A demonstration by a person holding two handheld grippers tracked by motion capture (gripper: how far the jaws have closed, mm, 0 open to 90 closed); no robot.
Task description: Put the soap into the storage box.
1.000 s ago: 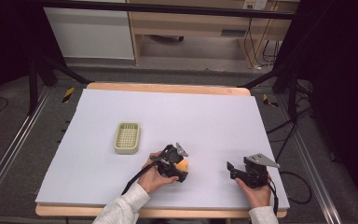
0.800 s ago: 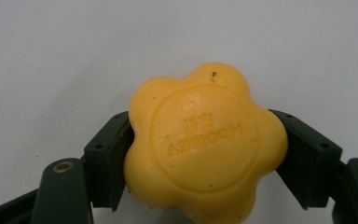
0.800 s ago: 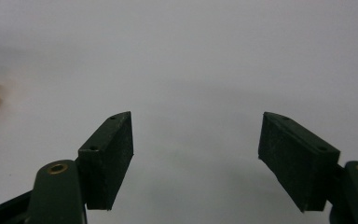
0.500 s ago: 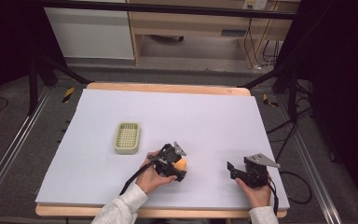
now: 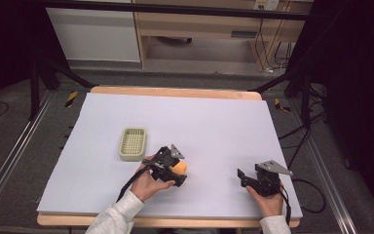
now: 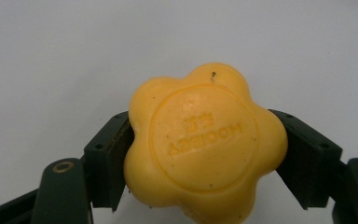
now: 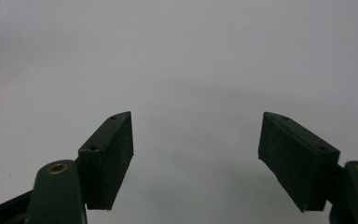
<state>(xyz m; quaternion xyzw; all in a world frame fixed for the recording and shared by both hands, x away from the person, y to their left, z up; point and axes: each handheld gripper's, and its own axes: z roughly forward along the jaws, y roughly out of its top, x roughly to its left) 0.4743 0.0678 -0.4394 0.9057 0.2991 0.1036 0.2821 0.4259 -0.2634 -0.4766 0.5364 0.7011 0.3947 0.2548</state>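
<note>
1. Our left gripper (image 6: 205, 154) has its jaws clamped on the orange flower-shaped soap (image 6: 205, 144), one pad on each flank, so the embossed face stays turned toward that gripper's camera and the bar cannot roll out.
2. In the high view the soap (image 5: 178, 168) sits lower centre of the frame, in the left gripper (image 5: 175, 170), just right of the pale green soap dish (image 5: 133, 143); we judge the dish to be where it belongs.
3. Our right gripper (image 7: 196, 158) has its jaws standing apart with nothing between them; it waits at the lower right of the high view (image 5: 246, 176), well apart from the soap, which keeps it out of the way.
4. The white table sheet (image 5: 214, 122) lies bare across the upper and right parts of the frame, so we have open room on every side.
5. The dish's raised rim is the nearest edge; the near table edge runs along the bottom of the frame, close to our wrists.
</note>
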